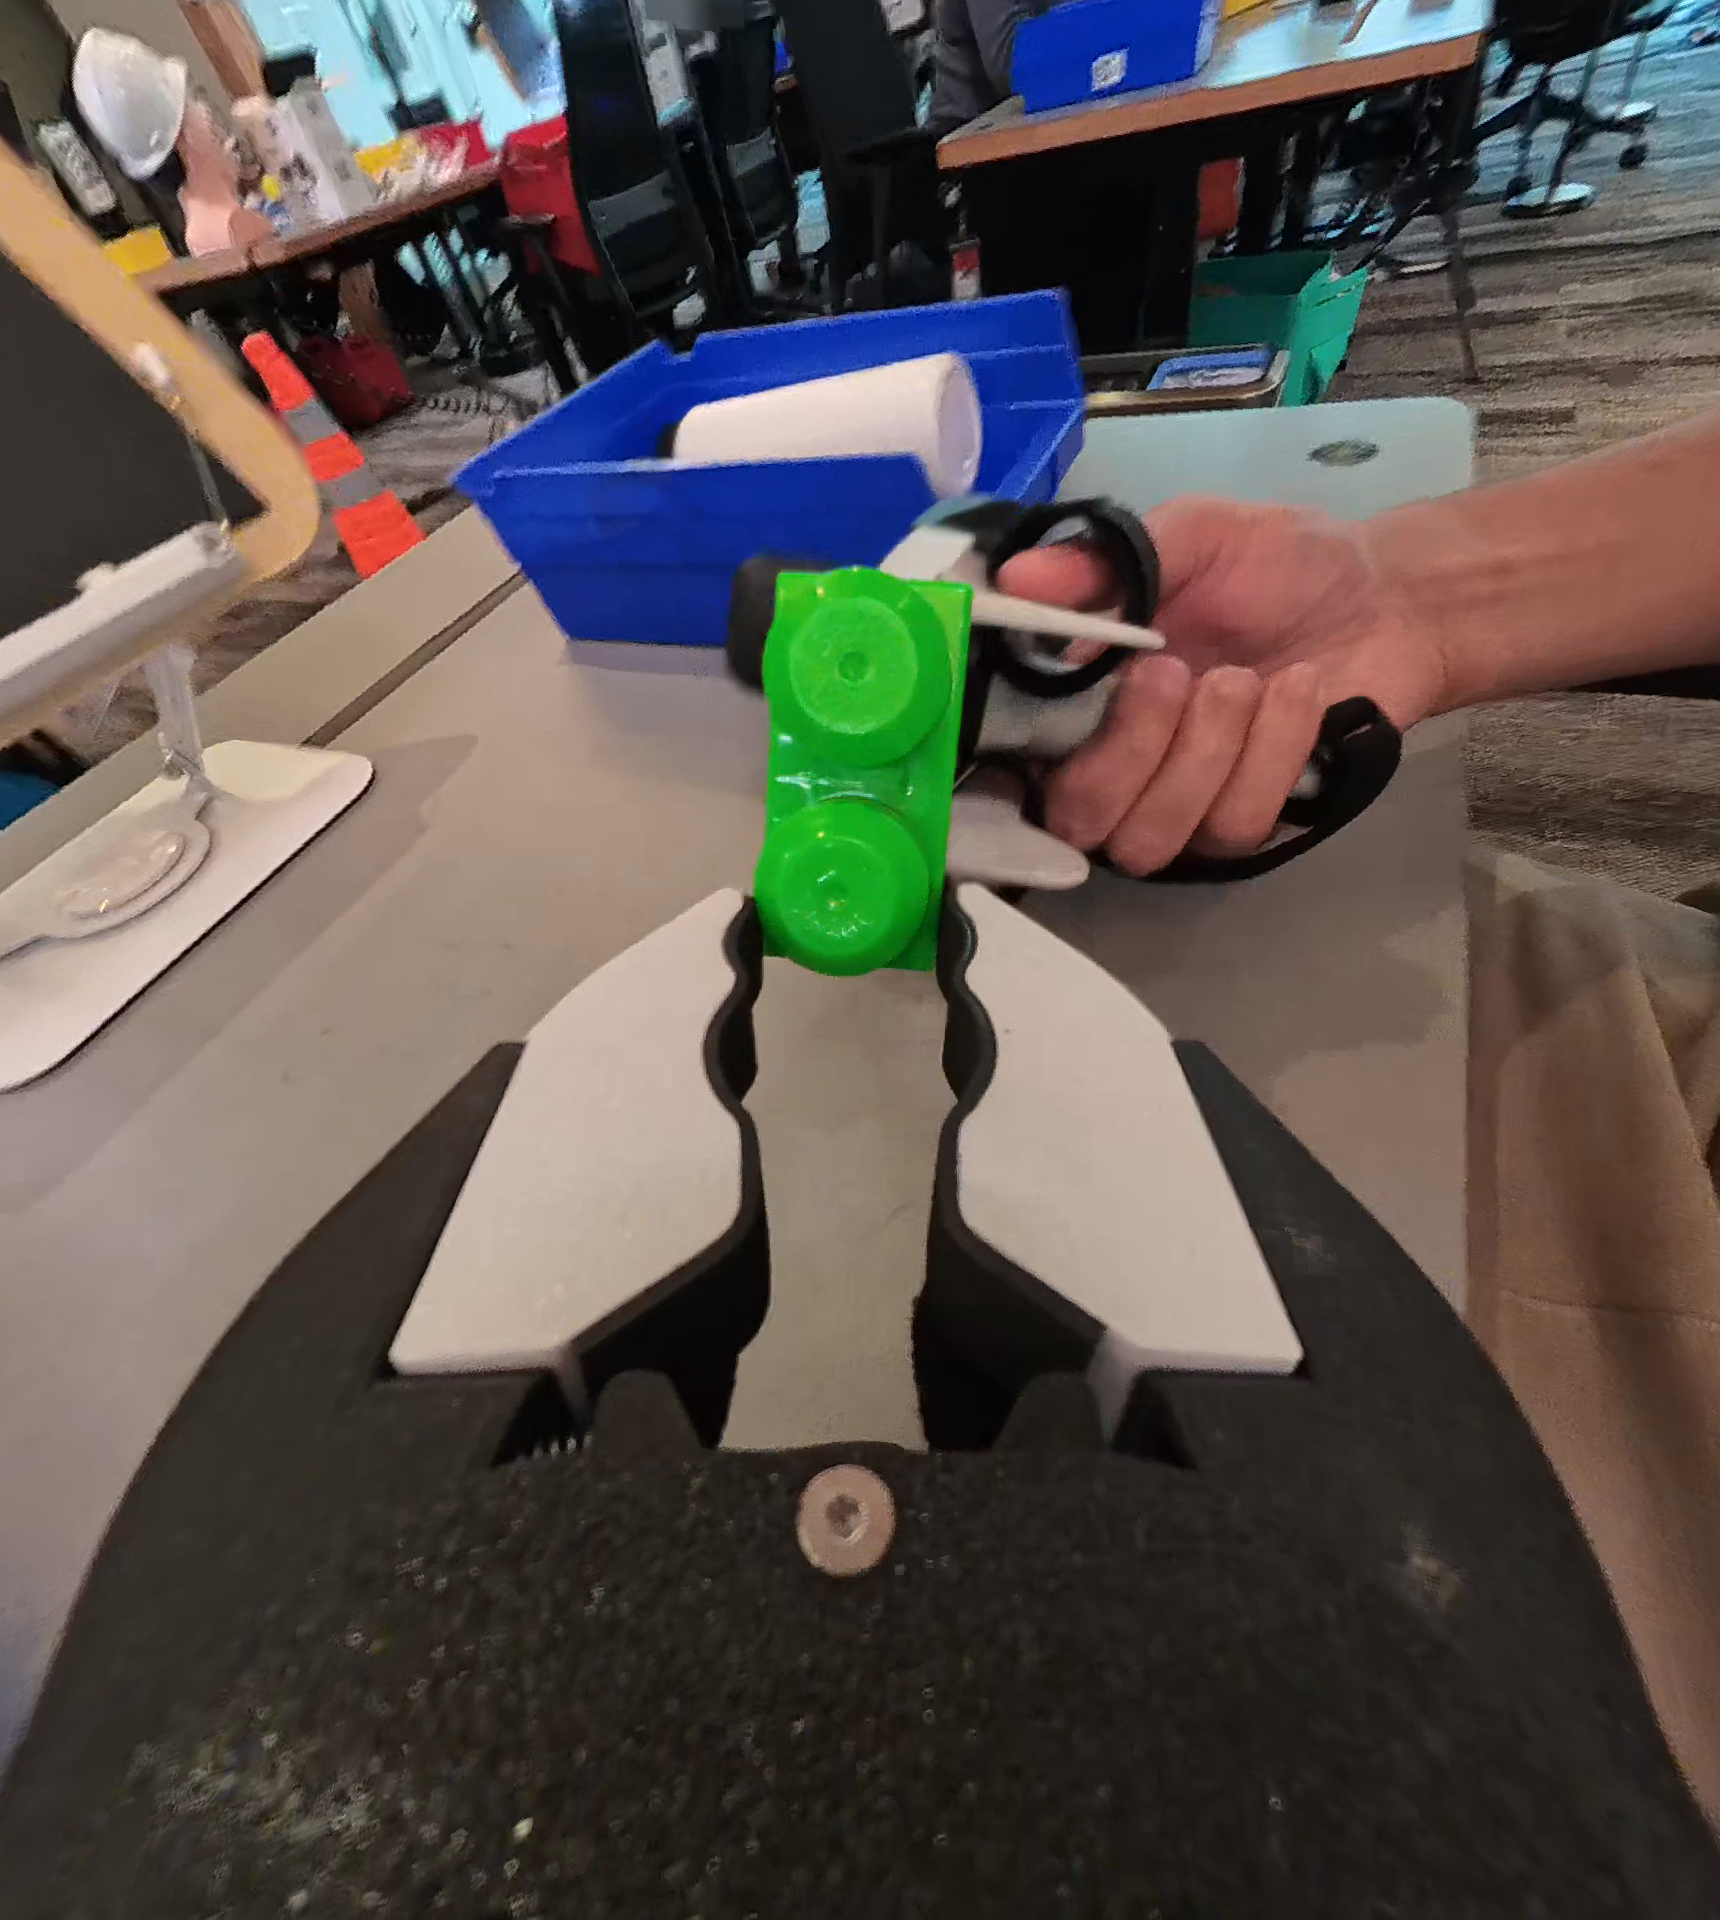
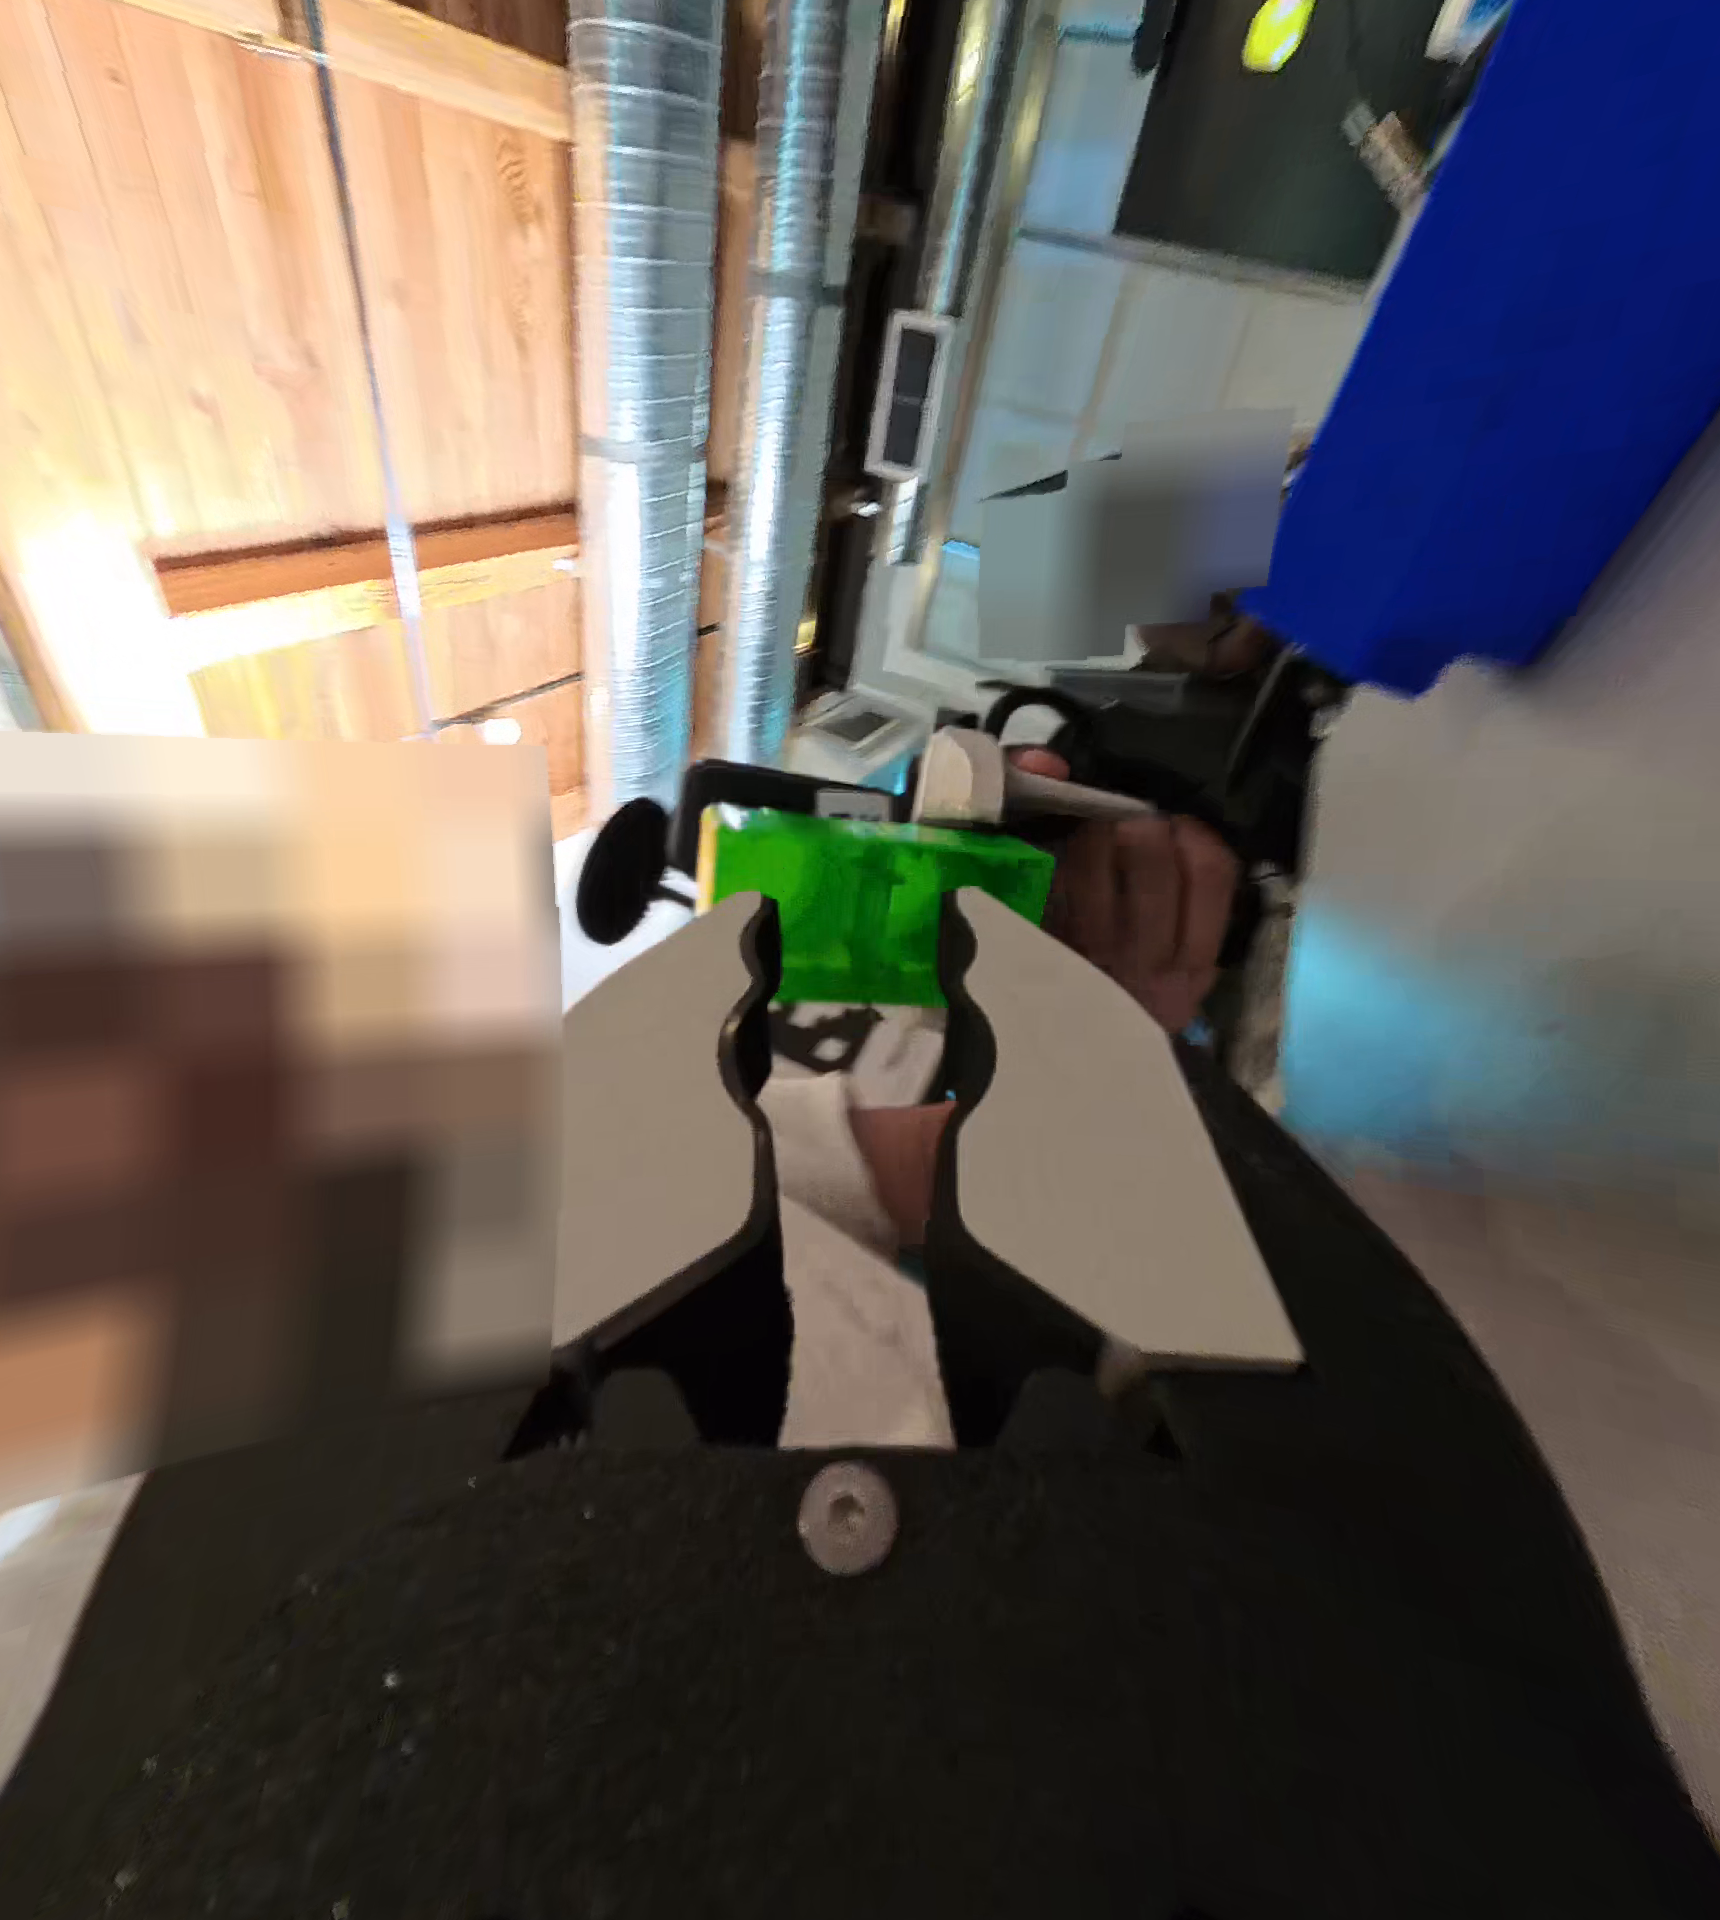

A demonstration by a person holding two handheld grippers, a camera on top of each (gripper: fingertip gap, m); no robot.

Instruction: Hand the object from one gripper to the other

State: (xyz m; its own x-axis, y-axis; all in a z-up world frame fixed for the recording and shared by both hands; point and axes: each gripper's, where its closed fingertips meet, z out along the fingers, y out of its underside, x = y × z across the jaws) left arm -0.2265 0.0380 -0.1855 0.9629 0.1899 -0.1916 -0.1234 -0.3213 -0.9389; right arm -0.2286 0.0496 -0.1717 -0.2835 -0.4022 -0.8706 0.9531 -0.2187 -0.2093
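Fingers (image 1: 627,1091) of the left gripper (image 1: 848,925) pinch the lower end of the green block (image 1: 861,769) at frame centre. The right gripper (image 2: 856,914) pinches it crosswise, apparently so both hold during the handover. Behind, at upper centre, a blue bin (image 1: 731,520) sits on the grey table (image 1: 523,831).

Two handheld grippers meet at one green block (image 1: 861,769): the left gripper (image 1: 848,940) pinches its lower end, the right gripper (image 2: 854,935) clamps its side. A bare right hand (image 1: 1209,686) reaches in from beyond the block, fingers curled round the handle.
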